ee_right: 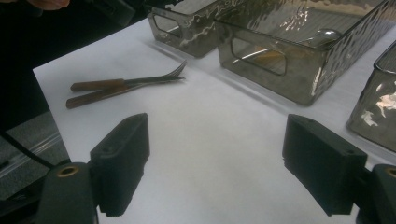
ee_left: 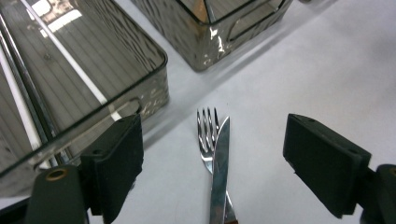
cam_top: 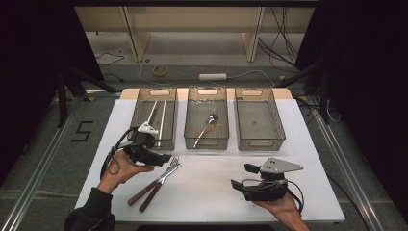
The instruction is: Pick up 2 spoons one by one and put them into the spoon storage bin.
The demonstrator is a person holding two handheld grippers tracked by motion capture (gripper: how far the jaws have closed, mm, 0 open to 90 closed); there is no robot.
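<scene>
Two pieces of cutlery lie loose on the white table [cam_top: 216,192] in the high view: a fork [cam_top: 166,173] and a knife [cam_top: 161,180], crossed near their heads, wooden handles trailing toward the person. The left gripper [cam_top: 161,158] hovers right at their metal ends with its jaws spread and nothing between them; the right gripper [cam_top: 240,177] sits well apart, also wide open and empty. Behind stand three clear bins, the middle bin [cam_top: 207,139] holding a spoon [cam_top: 208,123].

From the left gripper view, the fork [ee_left: 208,133] and knife [ee_left: 219,172] lie between the open jaws, the blade overlapping the tines. Both look stiff, light and slick where polished, and they lie flat, so I judge a pinch on bare steel may skate. The left bin [ee_left: 154,93] is just beside.

In the right gripper view, the brown handles [ee_right: 100,91] look thicker and less slippery, the better place to grip, taking one piece at a time.
</scene>
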